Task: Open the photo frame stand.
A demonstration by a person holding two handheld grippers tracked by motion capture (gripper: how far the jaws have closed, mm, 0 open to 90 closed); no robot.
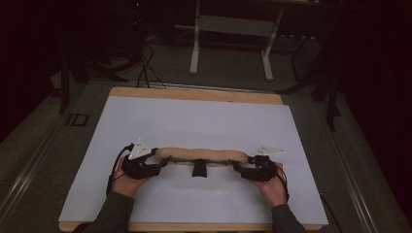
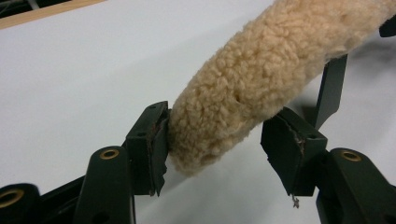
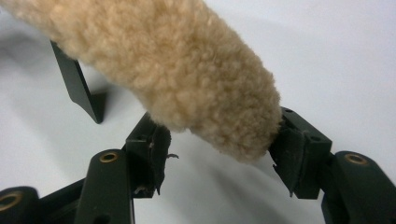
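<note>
Resting on white table [image 1: 194, 121], fleecy roll [image 1: 201, 154] between both grippers' fingers.

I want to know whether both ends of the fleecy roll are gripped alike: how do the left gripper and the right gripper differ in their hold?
The left gripper has one pad against the fleecy roll and a gap at the other; the right gripper has both pads against it. The left gripper is at the roll's left end, the right gripper at its right end. Both stand wide over the white table sheet.
</note>
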